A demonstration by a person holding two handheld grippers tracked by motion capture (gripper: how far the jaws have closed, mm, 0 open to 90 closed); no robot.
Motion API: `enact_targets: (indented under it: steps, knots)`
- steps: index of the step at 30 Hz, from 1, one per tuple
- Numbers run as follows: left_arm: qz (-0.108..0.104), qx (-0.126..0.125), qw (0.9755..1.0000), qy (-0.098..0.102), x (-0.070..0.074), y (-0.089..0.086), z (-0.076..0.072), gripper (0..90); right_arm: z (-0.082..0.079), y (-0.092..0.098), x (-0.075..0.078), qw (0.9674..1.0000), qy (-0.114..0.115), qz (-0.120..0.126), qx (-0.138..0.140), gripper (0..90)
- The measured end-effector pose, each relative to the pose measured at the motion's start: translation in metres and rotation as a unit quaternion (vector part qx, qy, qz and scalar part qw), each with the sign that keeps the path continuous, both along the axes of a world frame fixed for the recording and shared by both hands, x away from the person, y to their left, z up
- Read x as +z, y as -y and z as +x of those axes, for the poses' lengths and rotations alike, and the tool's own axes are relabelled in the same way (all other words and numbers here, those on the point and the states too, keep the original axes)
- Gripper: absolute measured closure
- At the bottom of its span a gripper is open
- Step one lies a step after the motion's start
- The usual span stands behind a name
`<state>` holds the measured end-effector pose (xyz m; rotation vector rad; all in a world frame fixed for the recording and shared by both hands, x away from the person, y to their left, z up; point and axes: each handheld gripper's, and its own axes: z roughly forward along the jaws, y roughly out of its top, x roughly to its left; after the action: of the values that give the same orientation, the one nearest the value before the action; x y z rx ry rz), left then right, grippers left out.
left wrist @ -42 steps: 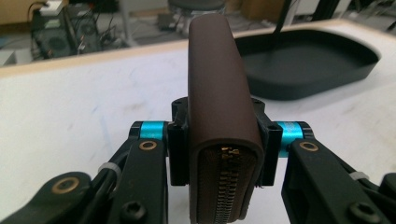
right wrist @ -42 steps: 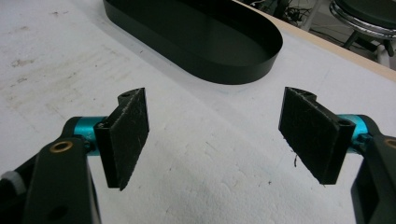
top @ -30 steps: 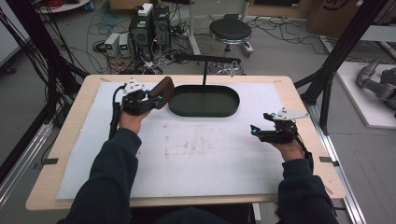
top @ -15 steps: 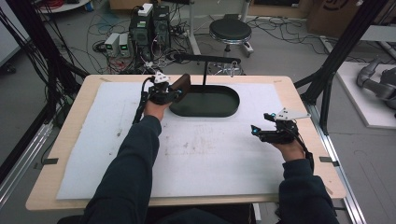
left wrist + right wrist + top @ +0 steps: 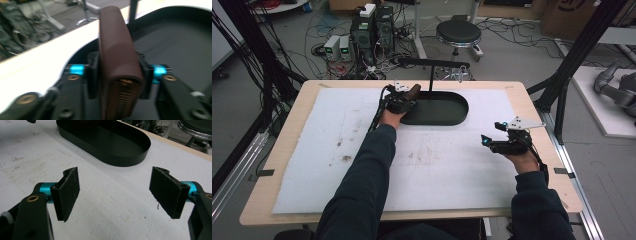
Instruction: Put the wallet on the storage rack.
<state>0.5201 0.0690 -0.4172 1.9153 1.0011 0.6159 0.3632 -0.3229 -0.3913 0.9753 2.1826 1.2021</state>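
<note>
Two tongs are at work over a tabletop (image 5: 537,107) covered by a white mat (image 5: 327,150) with faint brownish stains. The left tongs (image 5: 404,100) reach out to the far edge of the tabletop, at the left end of a black oval tray (image 5: 447,112) that lies near the middle of that far edge. Their jaws are closed on a brown leather wallet (image 5: 117,55), pinching it across its narrow sides; in the left gripper view the wallet stands on edge between the pads (image 5: 93,72), with a brass zipper showing at its near end. It is held above the tray's left rim, partly over the dark tray floor and partly over the white mat; whether it touches the tray cannot be told.

The right tongs (image 5: 488,141) hover near the right edge of the tabletop, well apart from the tray, pointing left. In the right gripper view their jaws stand wide apart with nothing between them, the rough black pads (image 5: 67,192) over bare mat, and the tray (image 5: 105,152) lies farther off ahead
</note>
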Motion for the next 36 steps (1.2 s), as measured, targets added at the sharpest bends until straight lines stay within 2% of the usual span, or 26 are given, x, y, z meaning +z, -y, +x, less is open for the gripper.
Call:
enact_targets:
  steps: [1, 2, 7, 9, 11, 12, 13, 14, 15, 21, 25, 26, 27, 28, 29, 30, 32, 36]
  knots:
    - [-0.012, -0.004, 0.9999, -0.004, 0.001, 0.000, -0.002, 49.4, 0.000, 0.000, 0.000, 1.0000, 0.002, -0.001, 0.000, 24.7]
    - [-0.012, -0.004, 0.9999, -0.004, 0.001, 0.000, -0.002, 48.4, 0.000, 0.000, 0.000, 1.0000, 0.002, -0.001, 0.001, 24.7]
    - [-0.048, -0.016, 0.9987, -0.012, 0.008, -0.003, -0.008, 44.6, -0.002, -0.001, 0.001, 1.0000, 0.001, -0.001, 0.001, 24.7]
    - [-0.066, -0.021, 0.9976, -0.009, 0.011, -0.005, -0.011, 44.5, -0.002, -0.002, 0.002, 1.0000, 0.004, -0.001, 0.002, 24.7]
    - [-0.075, -0.024, 0.9969, -0.006, 0.013, -0.006, -0.014, 44.3, -0.002, -0.002, 0.002, 1.0000, 0.005, -0.001, 0.002, 24.7]
    - [-0.091, -0.031, 0.9953, -0.012, 0.014, -0.007, -0.016, 44.3, -0.002, -0.003, 0.002, 1.0000, 0.005, 0.000, 0.002, 24.7]
    - [-0.091, -0.031, 0.9953, -0.012, 0.014, -0.007, -0.016, 44.3, -0.002, -0.003, 0.002, 1.0000, 0.004, 0.001, 0.002, 24.7]
    - [-0.102, -0.039, 0.9938, -0.019, 0.012, -0.006, -0.016, 44.7, -0.003, -0.003, 0.002, 1.0000, 0.003, 0.000, 0.001, 24.7]
    - [-0.104, -0.045, 0.9932, -0.023, 0.012, -0.006, -0.016, 45.1, -0.002, -0.003, 0.002, 1.0000, 0.004, 0.000, 0.002, 24.7]
    - [-0.097, -0.045, 0.9940, -0.021, 0.011, 0.000, -0.019, 45.3, -0.002, -0.003, 0.002, 1.0000, 0.003, -0.001, 0.001, 24.7]
    - [-0.097, -0.038, 0.9944, -0.019, 0.013, -0.005, -0.026, 45.3, -0.001, -0.003, 0.001, 1.0000, 0.003, -0.002, 0.004, 24.7]
    - [-0.103, -0.035, 0.9940, -0.012, 0.014, -0.012, -0.034, 45.3, -0.001, -0.002, 0.001, 1.0000, 0.002, -0.003, 0.002, 24.7]
    - [-0.103, -0.035, 0.9940, -0.012, 0.014, -0.012, -0.034, 45.3, -0.001, -0.002, 0.001, 1.0000, 0.002, -0.001, 0.002, 24.7]
    - [-0.109, -0.034, 0.9934, -0.008, 0.015, -0.017, -0.038, 44.8, -0.001, -0.002, 0.001, 1.0000, 0.002, -0.003, 0.003, 24.7]
    - [-0.129, -0.035, 0.9910, 0.000, 0.017, -0.027, -0.048, 43.0, -0.001, -0.002, 0.000, 1.0000, 0.002, -0.001, 0.002, 24.7]
    - [-0.129, -0.035, 0.9910, 0.000, 0.017, -0.027, -0.048, 40.9, -0.001, -0.002, 0.000, 1.0000, 0.002, -0.001, 0.002, 24.7]
    - [-0.147, -0.035, 0.9885, 0.007, 0.020, -0.037, -0.059, 33.7, -0.001, -0.002, 0.000, 1.0000, 0.002, 0.000, 0.004, 24.6]
    - [-0.169, -0.035, 0.9842, 0.041, 0.026, -0.062, -0.084, 27.3, -0.001, -0.003, -0.001, 1.0000, 0.001, 0.000, 0.008, 24.6]
